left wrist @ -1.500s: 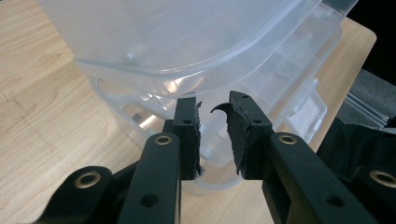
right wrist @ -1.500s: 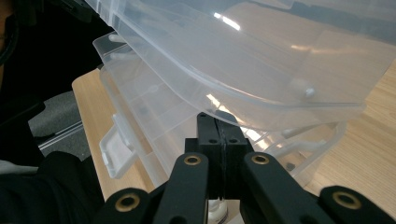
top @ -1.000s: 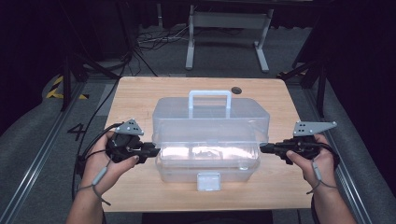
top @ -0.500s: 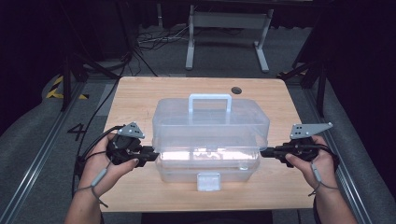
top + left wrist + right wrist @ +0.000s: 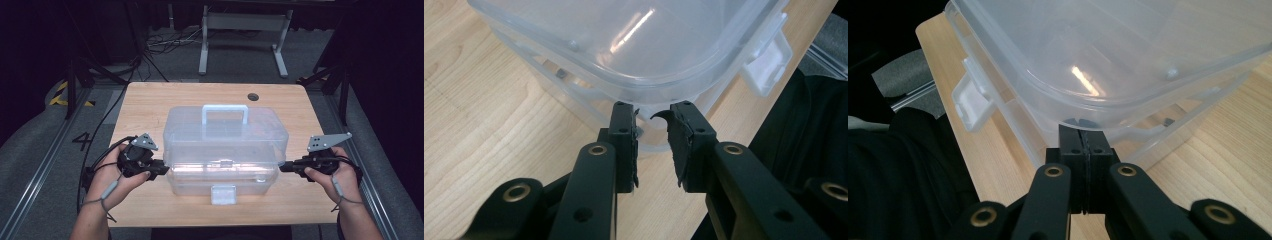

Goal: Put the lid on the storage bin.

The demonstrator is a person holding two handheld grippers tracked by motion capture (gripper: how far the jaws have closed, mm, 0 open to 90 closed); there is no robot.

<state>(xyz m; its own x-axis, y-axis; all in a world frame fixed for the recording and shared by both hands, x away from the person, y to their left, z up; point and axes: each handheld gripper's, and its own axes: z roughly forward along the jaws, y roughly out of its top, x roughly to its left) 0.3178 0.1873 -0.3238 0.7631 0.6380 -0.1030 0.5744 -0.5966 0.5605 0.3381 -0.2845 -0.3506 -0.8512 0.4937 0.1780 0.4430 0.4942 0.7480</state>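
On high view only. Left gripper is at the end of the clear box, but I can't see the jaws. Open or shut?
Observer: Left gripper has its jaws apart with a gap between them. The tips are at the lid rim of the box, nothing pinched.
Operator: Right one?
Observer: Right gripper has its jaws shut, pad against pad. The tips are at the box's other end, just below the lid rim.
Operator: Pads okay?
Observer: On the left gripper, one pad is ragged and curls off its jaw at the tip.
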